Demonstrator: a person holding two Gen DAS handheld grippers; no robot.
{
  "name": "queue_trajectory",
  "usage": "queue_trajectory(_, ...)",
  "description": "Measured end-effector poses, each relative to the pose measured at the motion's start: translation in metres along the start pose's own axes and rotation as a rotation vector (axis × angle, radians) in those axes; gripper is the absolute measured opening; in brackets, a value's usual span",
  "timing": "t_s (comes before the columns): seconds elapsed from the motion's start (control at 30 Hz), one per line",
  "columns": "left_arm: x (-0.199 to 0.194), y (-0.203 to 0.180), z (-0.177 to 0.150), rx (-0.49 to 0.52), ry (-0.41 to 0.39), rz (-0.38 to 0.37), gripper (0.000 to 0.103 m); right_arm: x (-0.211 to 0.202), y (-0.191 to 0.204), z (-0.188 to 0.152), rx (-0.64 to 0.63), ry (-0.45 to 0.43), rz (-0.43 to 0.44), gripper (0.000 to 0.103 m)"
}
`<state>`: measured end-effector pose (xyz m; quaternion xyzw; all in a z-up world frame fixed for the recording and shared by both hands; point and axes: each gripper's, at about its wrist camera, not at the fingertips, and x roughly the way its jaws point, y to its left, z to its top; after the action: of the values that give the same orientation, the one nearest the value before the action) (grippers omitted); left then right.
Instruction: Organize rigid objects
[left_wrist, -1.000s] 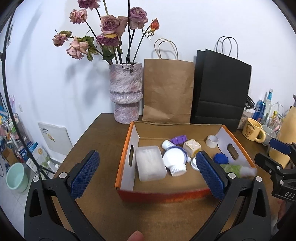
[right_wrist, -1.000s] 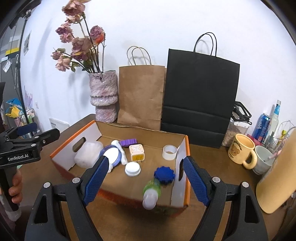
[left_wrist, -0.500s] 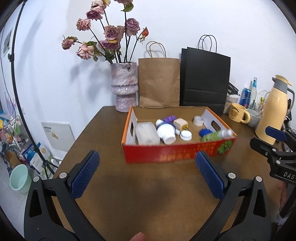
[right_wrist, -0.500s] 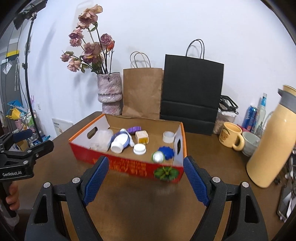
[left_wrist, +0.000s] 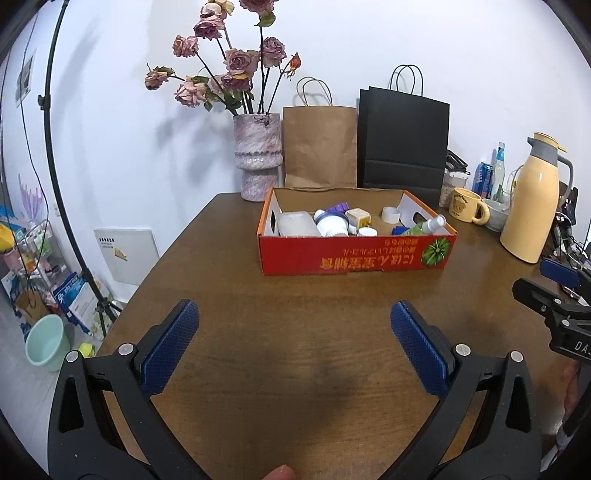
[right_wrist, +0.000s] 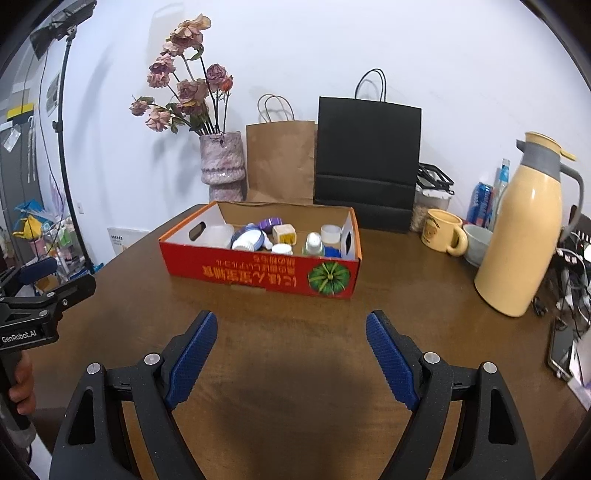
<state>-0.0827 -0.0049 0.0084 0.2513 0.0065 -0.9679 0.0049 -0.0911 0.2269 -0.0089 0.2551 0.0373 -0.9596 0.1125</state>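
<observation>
Both the left claw (left_wrist: 291, 325) and the right claw (right_wrist: 291, 334) hang spread wide and hold nothing, low over the bare tabletop (left_wrist: 332, 332), well apart from the red cardboard box (right_wrist: 258, 271). The rigid objects, among them a green spray bottle (right_wrist: 314, 245) and a white jar (left_wrist: 332, 226), lie together inside the box. The task seems almost done, though the box wall hides part of its contents, so I would look in from above before touching anything.

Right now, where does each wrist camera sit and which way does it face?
Left wrist: behind the open left gripper, low over the table, facing the red box; the right gripper shows at its right edge.
Right wrist: behind the open right gripper, facing the same box from its right; the left gripper shows at left.
Shared: box, vase, thermos.
</observation>
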Motion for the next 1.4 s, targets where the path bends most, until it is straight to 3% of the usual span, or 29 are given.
queue_trajectory(1.4, -0.014, -0.003, -0.009, 0.006, 0.004, -0.016, 0.103, -0.019, 0.003, -0.012, 0.007, -0.005, -0.004, 0.087)
